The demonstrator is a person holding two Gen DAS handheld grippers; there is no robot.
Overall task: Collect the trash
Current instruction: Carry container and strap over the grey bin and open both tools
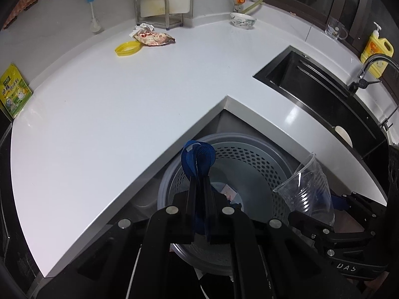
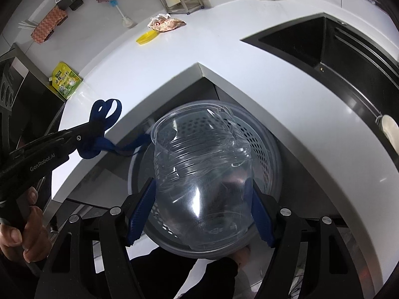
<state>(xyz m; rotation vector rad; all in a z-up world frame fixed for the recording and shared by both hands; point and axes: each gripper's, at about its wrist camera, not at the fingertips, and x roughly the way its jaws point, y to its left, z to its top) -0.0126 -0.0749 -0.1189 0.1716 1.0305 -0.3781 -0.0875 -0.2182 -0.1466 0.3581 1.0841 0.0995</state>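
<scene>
the white l-shaped countertop (image 1: 124, 104) wraps around an inner corner. far on it lie a yellow lid (image 1: 127, 48) and, just beside it on the right, a crumpled snack wrapper (image 1: 153, 37). behind them stands a metal rack (image 1: 157, 7). a patterned bowl (image 1: 242, 20) sits far right, a green pouch (image 1: 13, 92) at the left edge, and a yellow soap bottle (image 1: 376, 49) beyond the black sink (image 1: 311, 84).
</scene>
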